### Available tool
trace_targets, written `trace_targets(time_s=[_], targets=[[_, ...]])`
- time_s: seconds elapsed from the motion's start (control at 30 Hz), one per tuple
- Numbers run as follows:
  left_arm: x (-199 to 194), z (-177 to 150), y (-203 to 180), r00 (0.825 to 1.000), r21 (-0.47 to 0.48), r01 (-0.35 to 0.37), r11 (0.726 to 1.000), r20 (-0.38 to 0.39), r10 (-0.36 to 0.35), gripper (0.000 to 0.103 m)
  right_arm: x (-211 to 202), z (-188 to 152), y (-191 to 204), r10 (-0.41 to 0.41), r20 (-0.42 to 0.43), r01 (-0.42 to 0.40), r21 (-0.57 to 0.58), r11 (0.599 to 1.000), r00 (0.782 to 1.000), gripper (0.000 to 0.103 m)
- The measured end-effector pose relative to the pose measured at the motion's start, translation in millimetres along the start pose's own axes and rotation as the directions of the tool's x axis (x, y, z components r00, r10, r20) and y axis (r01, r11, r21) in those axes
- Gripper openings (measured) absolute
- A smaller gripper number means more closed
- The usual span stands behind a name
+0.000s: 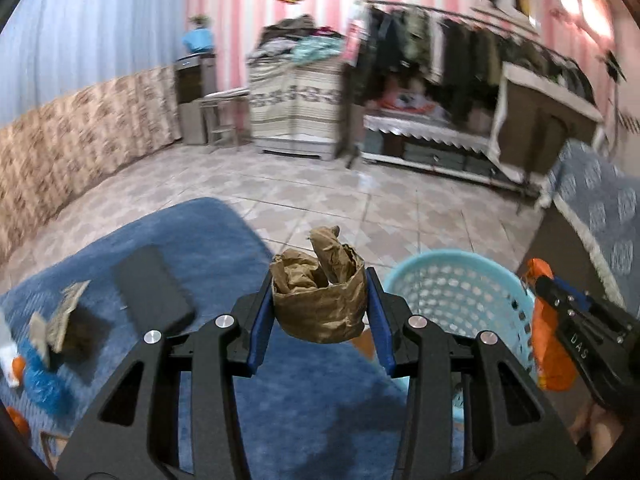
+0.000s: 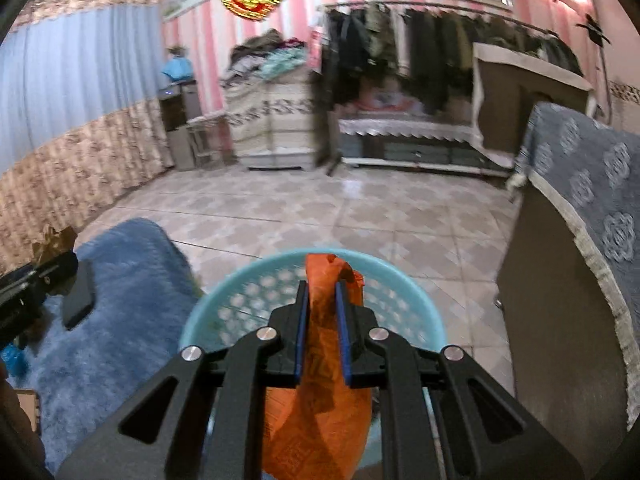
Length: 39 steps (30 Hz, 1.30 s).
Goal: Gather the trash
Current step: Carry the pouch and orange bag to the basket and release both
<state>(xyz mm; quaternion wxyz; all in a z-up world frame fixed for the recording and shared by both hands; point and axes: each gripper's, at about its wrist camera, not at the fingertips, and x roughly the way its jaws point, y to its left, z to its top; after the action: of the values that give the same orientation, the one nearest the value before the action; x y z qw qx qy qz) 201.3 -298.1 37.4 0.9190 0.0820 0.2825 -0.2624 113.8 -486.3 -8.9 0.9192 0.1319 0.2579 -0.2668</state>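
Left gripper (image 1: 320, 300), nearest the lens: blue pads (image 1: 262, 320) clamped on either side of a crumpled brown paper bag (image 1: 320, 300), held above the blue rug (image 1: 192, 240) beside the basket. Right gripper (image 2: 322, 320): jaws nearly together, pinching an orange wrapper (image 2: 316, 408) by its upper part; most of it hangs below the fingers, directly over the turquoise basket (image 2: 404, 300). Basket: perforated plastic, standing on the tiled floor (image 2: 320, 216) at the rug's edge, between rug and a cloth-covered cabinet (image 2: 560, 320). Paper bag, handling: judged light, soft and crushable, keeps a crumpled form, rough enough not to slip; a side-to-side grip across its bulk, as now, suits it. Wrapper, handling: judged very light, limp and slick film; likely to slide or cling to a pad on release, so a firm pinch on a bunched fold is best. Remaining on rug: a flat black object (image 1: 154, 296), torn cardboard scraps (image 1: 60, 320), a blue crumpled piece (image 1: 40, 384) and small orange bits (image 1: 18, 364), apparently further trash. Background: clothes rack (image 1: 460, 52), blurred.
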Motion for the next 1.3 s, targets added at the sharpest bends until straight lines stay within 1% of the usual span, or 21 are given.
trace_targets(time_s=[0.1,0.17,0.2,0.33,0.43,0.47,0.5,0.53,0.6,0.7,0.83,0.93,1.1,1.17,1.23,1.27,1.3], targets=[[21.4,-8.3,-24.1,0.997,0.037,0.060,0.998,-0.047,-0.058,0.041,5.2,-3.3,-15.9,-0.036,-0.012,0.037,0.033,0.999,0.999,0.014],[36.3,-12.5,-36.7,0.991,0.026,0.114,0.993,-0.079,-0.111,0.041,5.9,-5.1,-27.7,-0.044,-0.011,0.045,0.076,0.996,0.999,0.014],[43.7,-13.4,-40.0,0.987,0.019,0.134,0.991,-0.092,-0.132,0.041,5.1,-6.2,-28.5,-0.056,-0.010,0.057,0.078,0.995,0.998,0.014],[61.0,-22.6,-62.0,0.980,0.055,0.172,0.984,-0.113,-0.165,0.041,11.3,-6.1,-37.8,-0.078,-0.017,0.080,0.109,0.991,0.997,0.014],[74.4,-26.7,-71.7,0.974,0.057,0.193,0.980,-0.135,-0.184,0.042,16.5,-8.5,-49.3,-0.093,-0.026,0.095,0.132,0.987,0.995,0.014],[75.5,-27.3,-73.8,0.972,0.058,0.202,0.978,-0.134,-0.193,0.044,16.7,-9.7,-50.8,-0.095,-0.027,0.098,0.136,0.986,0.995,0.014],[75.5,-28.0,-76.0,0.972,0.057,0.207,0.977,-0.129,-0.198,0.049,17.9,-10.2,-52.3,-0.097,-0.028,0.100,0.139,0.985,0.995,0.014],[76.4,-28.3,-79.9,0.973,0.056,0.204,0.977,-0.123,-0.196,0.061,18.9,-10.1,-53.5,-0.099,-0.027,0.102,0.139,0.985,0.995,0.014],[72.8,-25.6,-80.2,0.978,0.058,0.192,0.980,-0.093,-0.186,0.072,19.3,-12.3,-53.7,-0.100,-0.030,0.103,0.140,0.985,0.995,0.014],[71.8,-20.9,-76.5,0.987,0.073,0.151,0.986,-0.075,-0.145,0.074,20.9,-12.5,-50.2,-0.096,-0.033,0.100,0.132,0.986,0.995,0.014],[69.0,-15.3,-62.2,0.993,0.059,0.115,0.992,-0.048,-0.112,0.080,22.4,-11.5,-37.8,-0.083,-0.039,0.086,0.106,0.991,0.996,0.014],[62.8,-10.9,-48.9,0.998,0.077,0.059,0.995,-0.016,-0.057,0.084,26.8,-10.2,-26.6,-0.072,-0.046,0.075,0.080,0.994,0.996,0.014],[58.7,-6.8,-34.2,1.000,0.084,0.013,0.996,-0.003,-0.013,0.085,42.1,-8.4,-6.1,-0.063,-0.047,0.064,0.029,0.998,0.997,0.014],[57.8,-5.6,-27.4,1.000,0.076,0.009,0.997,-0.005,-0.009,0.085,49.9,-8.9,-0.3,-0.072,-0.052,0.072,0.011,0.997,0.996,0.015],[57.1,-5.1,-20.2,1.000,0.070,-0.001,0.998,-0.005,0.001,0.085,55.4,-9.3,3.3,-0.062,-0.063,0.063,0.010,0.998,0.996,0.015],[56.9,-4.6,-19.6,1.000,0.069,-0.006,0.998,-0.006,0.006,0.085,57.6,-10.2,5.5,-0.063,-0.069,0.064,0.007,0.998,0.996,0.021],[56.2,-4.6,-16.5,1.000,0.068,-0.012,0.998,-0.006,0.012,0.085,59.9,-11.0,8.0,-0.067,-0.074,0.067,-0.002,0.998,0.995,0.037]])
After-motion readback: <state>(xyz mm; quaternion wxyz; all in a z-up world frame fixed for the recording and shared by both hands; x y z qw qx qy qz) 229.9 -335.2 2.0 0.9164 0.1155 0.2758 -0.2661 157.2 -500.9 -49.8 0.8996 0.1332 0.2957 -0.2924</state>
